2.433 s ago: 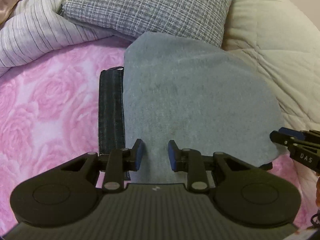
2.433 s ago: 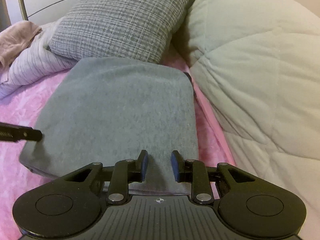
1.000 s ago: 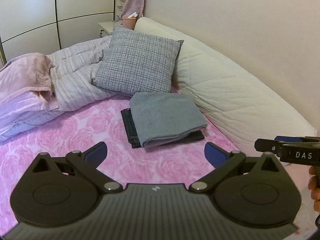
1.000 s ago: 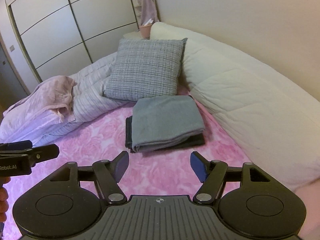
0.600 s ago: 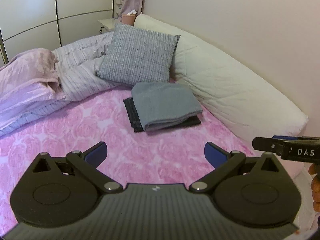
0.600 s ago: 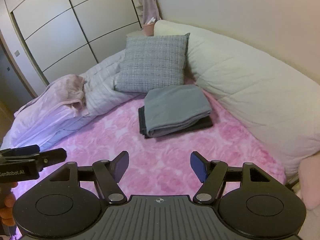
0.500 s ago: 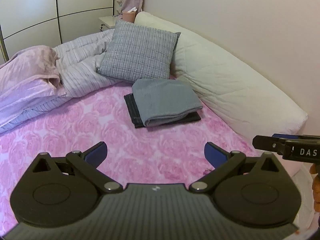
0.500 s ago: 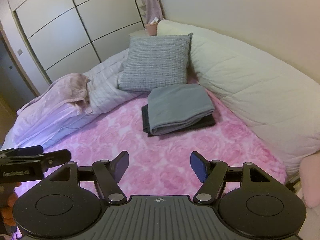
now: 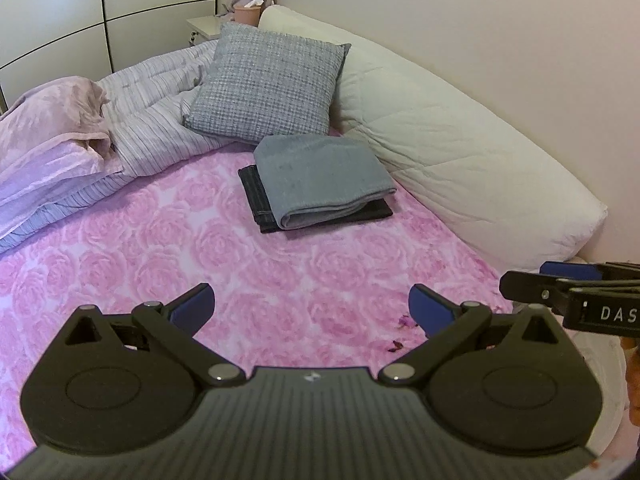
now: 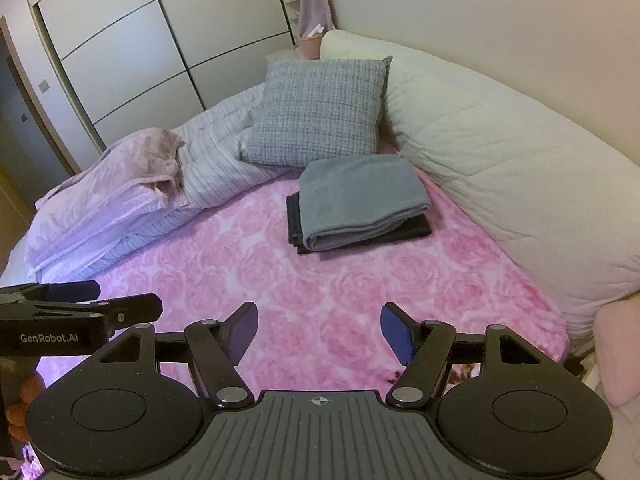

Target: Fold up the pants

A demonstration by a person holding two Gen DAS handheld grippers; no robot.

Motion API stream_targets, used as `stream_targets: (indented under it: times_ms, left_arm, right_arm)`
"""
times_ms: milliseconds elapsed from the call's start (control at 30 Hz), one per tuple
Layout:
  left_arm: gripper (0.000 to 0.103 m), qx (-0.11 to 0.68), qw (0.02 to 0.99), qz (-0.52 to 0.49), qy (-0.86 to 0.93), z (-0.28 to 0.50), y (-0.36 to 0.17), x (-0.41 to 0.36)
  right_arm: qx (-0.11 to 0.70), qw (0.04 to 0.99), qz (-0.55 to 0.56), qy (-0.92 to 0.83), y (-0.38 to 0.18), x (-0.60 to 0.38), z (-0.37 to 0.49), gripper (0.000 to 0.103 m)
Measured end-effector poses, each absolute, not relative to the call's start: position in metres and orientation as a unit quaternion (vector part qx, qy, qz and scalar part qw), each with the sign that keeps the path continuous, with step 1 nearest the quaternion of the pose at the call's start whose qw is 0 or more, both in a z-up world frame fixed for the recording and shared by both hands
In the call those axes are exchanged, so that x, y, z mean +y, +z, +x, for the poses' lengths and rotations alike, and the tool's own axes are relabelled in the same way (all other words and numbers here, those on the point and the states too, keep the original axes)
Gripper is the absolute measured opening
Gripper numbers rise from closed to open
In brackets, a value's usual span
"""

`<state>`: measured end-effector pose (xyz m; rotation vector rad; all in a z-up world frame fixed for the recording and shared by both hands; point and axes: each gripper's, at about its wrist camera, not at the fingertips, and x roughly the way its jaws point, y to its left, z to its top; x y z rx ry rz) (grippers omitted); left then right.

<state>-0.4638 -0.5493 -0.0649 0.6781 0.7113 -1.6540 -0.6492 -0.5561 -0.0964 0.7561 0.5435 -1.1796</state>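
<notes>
Folded grey pants (image 9: 320, 176) (image 10: 360, 204) lie on top of a folded dark garment (image 9: 256, 196) (image 10: 294, 220) on the pink rose bedspread (image 9: 200, 264) (image 10: 320, 280), near the grey checked pillow. My left gripper (image 9: 310, 306) is open and empty, held well back from the stack over the near part of the bed. My right gripper (image 10: 318, 330) is open and empty too, equally far from the pants. Each gripper shows at the edge of the other's view.
A grey checked pillow (image 9: 268, 88) (image 10: 320, 112) leans behind the stack. A cream quilted duvet (image 9: 460, 152) (image 10: 520, 184) runs along the wall on the right. Striped and pink bedding (image 9: 60, 148) (image 10: 112, 200) is piled on the left. Wardrobe doors (image 10: 160, 32) stand behind.
Both grippers let go of the grey pants, opened wide and pulled back from the stack. Over the last second they drew a little farther away.
</notes>
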Motion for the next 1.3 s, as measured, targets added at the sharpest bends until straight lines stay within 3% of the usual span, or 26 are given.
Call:
stream_targets:
  times_ms: [1300]
  left_arm:
    - [0.102, 0.310, 0.551, 0.301, -0.714, -0.469, -0.075, -0.570]
  right_arm:
    - [0.263, 0.721, 0.348, -0.538, -0.103, -0.571, -0.645, 0.065]
